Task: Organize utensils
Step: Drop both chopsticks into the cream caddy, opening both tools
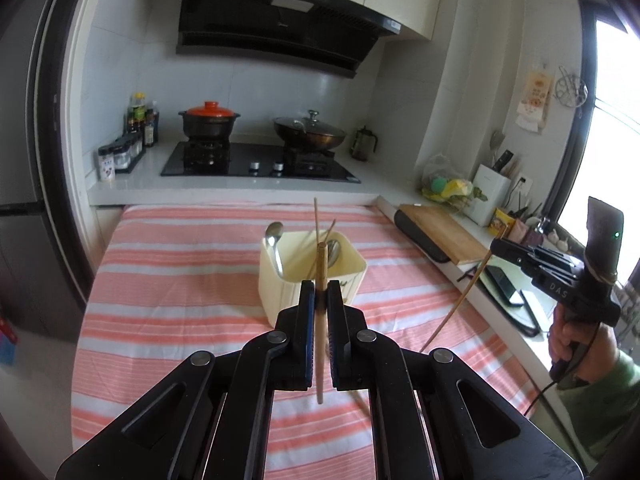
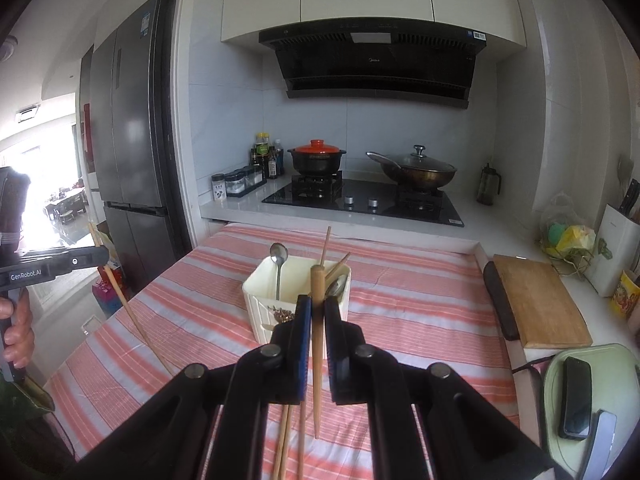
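Taking the cream plastic utensil box (image 1: 312,272) as the landmark, it stands near the middle of the worktop, on the cloth with pink and white stripes (image 1: 168,264). Inside it, at its left side, a steel spoon (image 1: 274,240) leans with the bowl up; at its right side there are a second spoon (image 1: 334,250) and some thin wooden chopsticks (image 1: 316,216) that stick out above the rim.

On the near left of the box, the left hand-held gripper (image 1: 320,300) is clenched on one pale wooden chopstick (image 1: 321,344). The stick stands almost upright between the jaws, its thick end up and its thin end hanging below.

On the near right of the box, the right hand-held gripper (image 2: 316,312) is clenched in the same way on another wooden chopstick (image 2: 317,360), also nearly upright. Below it, two more chopsticks (image 2: 290,440) lie on the cloth.

Both grippers are above the cloth, and the box lies straight ahead of each and lower. I judge that neither hand is clearly nearer. Because each stick's long axis is already vertical, the coming move seems to be forward over the open top and then down.
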{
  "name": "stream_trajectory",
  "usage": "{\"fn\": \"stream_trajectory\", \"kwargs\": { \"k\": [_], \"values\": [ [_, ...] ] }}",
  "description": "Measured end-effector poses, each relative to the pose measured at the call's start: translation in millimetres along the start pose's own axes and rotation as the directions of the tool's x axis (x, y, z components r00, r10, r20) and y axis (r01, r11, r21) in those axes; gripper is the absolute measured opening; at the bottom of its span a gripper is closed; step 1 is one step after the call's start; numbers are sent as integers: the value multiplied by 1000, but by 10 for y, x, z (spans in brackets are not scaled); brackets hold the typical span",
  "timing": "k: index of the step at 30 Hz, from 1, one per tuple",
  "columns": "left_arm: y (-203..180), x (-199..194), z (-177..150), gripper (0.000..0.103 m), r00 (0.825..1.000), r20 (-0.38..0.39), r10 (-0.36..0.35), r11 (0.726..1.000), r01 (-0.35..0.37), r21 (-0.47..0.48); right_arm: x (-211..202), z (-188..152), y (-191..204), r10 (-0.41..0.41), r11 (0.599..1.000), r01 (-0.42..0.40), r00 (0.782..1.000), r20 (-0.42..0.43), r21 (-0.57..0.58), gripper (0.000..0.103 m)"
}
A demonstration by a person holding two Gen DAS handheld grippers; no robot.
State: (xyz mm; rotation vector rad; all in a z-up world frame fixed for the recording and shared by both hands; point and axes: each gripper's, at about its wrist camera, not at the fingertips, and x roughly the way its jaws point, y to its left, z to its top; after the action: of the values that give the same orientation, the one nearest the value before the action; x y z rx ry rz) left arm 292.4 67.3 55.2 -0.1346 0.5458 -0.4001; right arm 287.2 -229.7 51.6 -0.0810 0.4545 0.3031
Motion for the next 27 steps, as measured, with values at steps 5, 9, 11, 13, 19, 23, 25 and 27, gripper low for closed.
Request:
{"fn": "stream_trajectory", "kwargs": {
  "k": [5,9,11,13,19,23,25,27],
  "values": [
    [39,-26,528,4,996,85,4,1000,-5,8,122,480,-96,-2,1000,1,997,74,2,7],
    [45,137,943,4,988,152,28,999,-32,26,294,898,-141,1,1000,-3,988,155,15,7],
    [55,314,1099,4,987,161,29,999,-32,21,444,1060,-159,11,1000,-16,984,176,23,7],
    [69,541,1203,4,987,158,33,999,-36,18,629,1158,-152,20,999,-25,984,177,27,7],
    [121,1368,1226,4,998,42,44,998,-46,31,1358,1131,-183,72,996,-75,996,61,48,7],
    [179,1966,1040,4,993,-104,50,998,-46,38,1889,946,-228,114,991,-109,991,-62,84,7],
    [233,2246,915,4,985,-168,46,999,-43,18,2179,829,-243,145,986,-130,980,-140,108,7],
    [288,2491,806,5,973,-229,34,999,-36,-3,2446,705,-252,170,980,-144,963,-210,133,7]
  ]
}}
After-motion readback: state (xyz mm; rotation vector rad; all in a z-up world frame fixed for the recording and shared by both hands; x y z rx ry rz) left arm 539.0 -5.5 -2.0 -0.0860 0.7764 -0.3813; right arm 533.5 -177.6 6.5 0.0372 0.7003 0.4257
